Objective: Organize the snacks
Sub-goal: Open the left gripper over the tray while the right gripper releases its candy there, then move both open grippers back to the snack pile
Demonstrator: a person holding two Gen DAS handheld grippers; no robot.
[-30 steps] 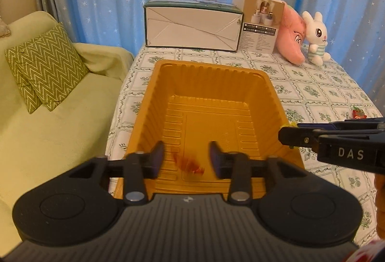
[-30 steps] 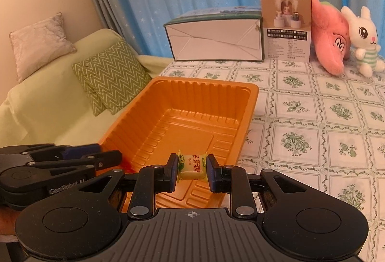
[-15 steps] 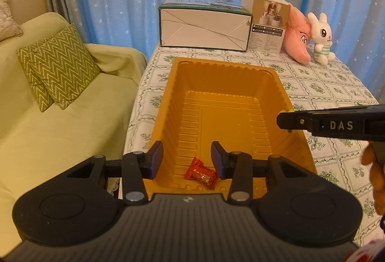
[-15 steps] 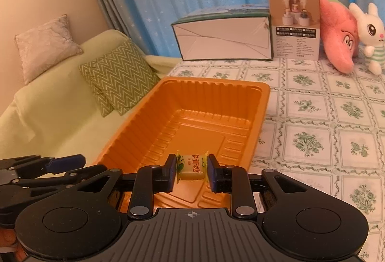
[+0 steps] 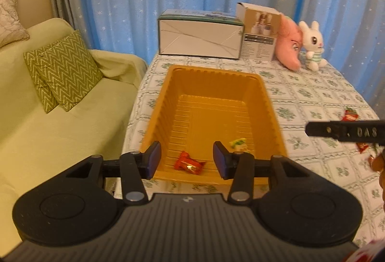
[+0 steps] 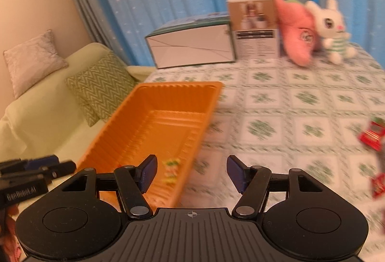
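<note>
An orange plastic tray (image 5: 216,83) stands on the flowered tablecloth; it also shows in the right wrist view (image 6: 149,117). A red-wrapped candy (image 5: 189,164) and a yellow-green candy (image 5: 238,144) lie at its near end; the yellow-green one shows blurred in the right wrist view (image 6: 171,170). My left gripper (image 5: 185,160) is open and empty above the tray's near edge. My right gripper (image 6: 191,174) is open and empty over the tray's right rim. Red-wrapped snacks (image 6: 371,135) lie on the cloth at the right, also in the left wrist view (image 5: 350,115).
A white box (image 5: 199,38), a small carton (image 5: 258,33), a pink plush (image 5: 290,45) and a white bunny (image 5: 312,45) stand at the table's far end. A green sofa with a zigzag cushion (image 5: 60,71) is to the left of the table.
My right gripper opened and let go of the yellow-green candy, which now lies in the tray, then swung right. My left gripper pulled back and up from the tray.
</note>
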